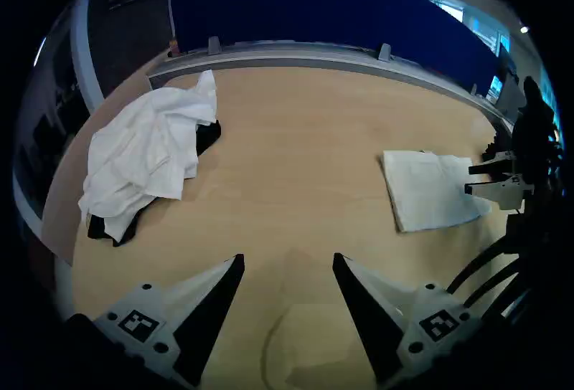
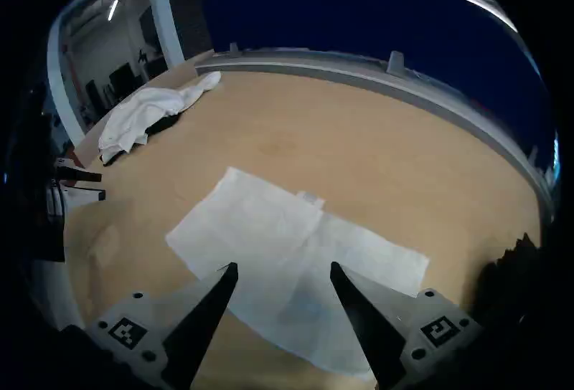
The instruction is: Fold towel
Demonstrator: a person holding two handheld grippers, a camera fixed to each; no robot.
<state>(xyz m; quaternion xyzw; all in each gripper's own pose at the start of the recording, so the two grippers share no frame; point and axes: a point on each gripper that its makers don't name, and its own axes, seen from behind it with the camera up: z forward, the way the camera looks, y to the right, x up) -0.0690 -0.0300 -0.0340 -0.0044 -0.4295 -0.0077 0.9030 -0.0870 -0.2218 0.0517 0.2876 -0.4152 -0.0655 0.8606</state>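
Note:
A white towel (image 2: 287,254) lies flat on the wooden table (image 2: 373,146), partly folded, with a small tag at its far edge. My right gripper (image 2: 283,269) hovers open just above the towel's near part, nothing between its fingers. In the left gripper view the same towel (image 1: 430,189) rests at the right, and the right gripper (image 1: 495,178) reaches over its right edge. My left gripper (image 1: 288,261) stands open over bare table, well to the left of the towel. The left gripper (image 2: 79,183) also appears at the left edge of the right gripper view.
A crumpled heap of white cloth (image 1: 147,150) over something black lies at the table's far left (image 2: 143,114). A blue partition (image 1: 323,10) with a grey rail runs along the table's far edge. Black cables (image 1: 495,275) hang at the right.

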